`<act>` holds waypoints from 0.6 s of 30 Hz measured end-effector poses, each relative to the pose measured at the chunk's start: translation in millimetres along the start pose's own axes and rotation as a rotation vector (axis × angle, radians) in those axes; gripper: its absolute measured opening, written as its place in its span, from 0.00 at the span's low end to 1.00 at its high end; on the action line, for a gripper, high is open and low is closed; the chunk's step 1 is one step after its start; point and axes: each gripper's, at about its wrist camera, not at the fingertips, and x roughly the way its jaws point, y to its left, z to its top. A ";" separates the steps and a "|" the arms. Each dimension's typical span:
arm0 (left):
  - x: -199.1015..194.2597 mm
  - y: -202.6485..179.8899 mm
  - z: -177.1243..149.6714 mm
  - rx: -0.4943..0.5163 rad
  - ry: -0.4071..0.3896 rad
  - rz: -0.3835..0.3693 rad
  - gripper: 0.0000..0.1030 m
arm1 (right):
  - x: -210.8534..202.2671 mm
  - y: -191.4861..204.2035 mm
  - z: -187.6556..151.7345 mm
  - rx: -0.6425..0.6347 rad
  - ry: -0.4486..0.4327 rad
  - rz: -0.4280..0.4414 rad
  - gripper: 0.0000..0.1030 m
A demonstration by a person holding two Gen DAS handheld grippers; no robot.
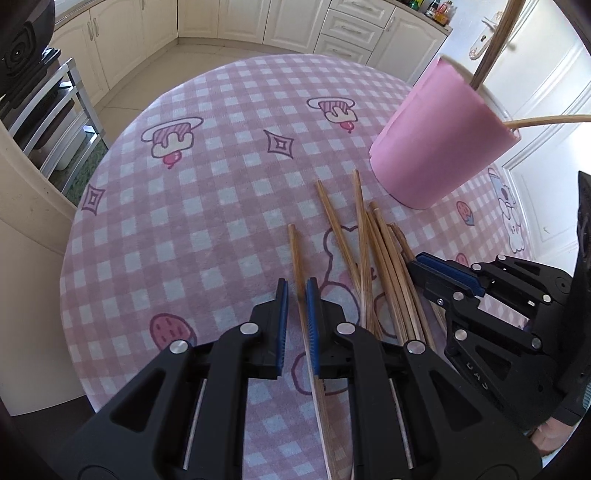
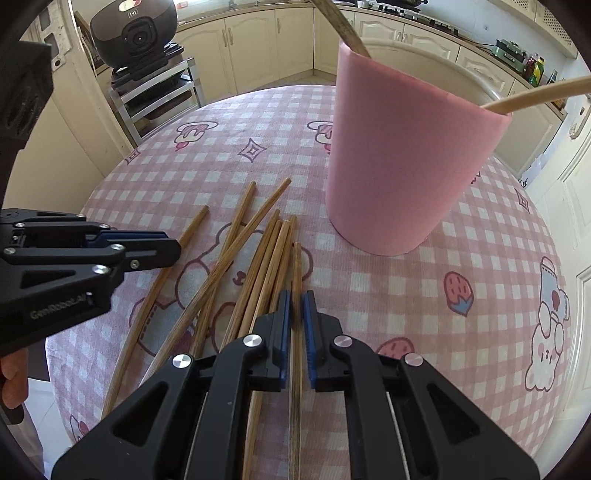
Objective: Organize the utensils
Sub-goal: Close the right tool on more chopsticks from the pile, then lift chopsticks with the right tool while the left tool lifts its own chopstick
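Note:
Several wooden chopsticks [image 1: 384,266] lie loose on the pink checked tablecloth [image 1: 207,206], in front of a pink cup [image 1: 439,140] that holds two chopsticks. My left gripper [image 1: 297,291] is open a little, its jaws on either side of the leftmost chopstick [image 1: 295,254]. My right gripper [image 2: 296,299] is also open a little, its jaws astride the rightmost chopstick [image 2: 296,266] of the pile [image 2: 236,258]. The pink cup [image 2: 402,162] stands just beyond it. Each gripper shows in the other's view: the right one [image 1: 436,266] and the left one [image 2: 162,247].
The round table [image 2: 491,236] stands in a kitchen with cream cabinets [image 1: 229,18]. A metal rack [image 2: 159,92] with a dark cooker on top stands at the far left. A white door [image 1: 546,110] is at the right.

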 end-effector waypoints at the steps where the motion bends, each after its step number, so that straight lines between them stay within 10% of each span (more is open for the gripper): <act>1: 2.0 -2.2 0.7 0.004 0.003 0.010 0.13 | 0.1 0.0 0.2 -0.001 0.002 0.001 0.07; 18: -15.4 0.0 4.2 -0.008 -0.104 0.019 0.07 | -18.1 -2.9 1.4 0.029 -0.088 0.061 0.04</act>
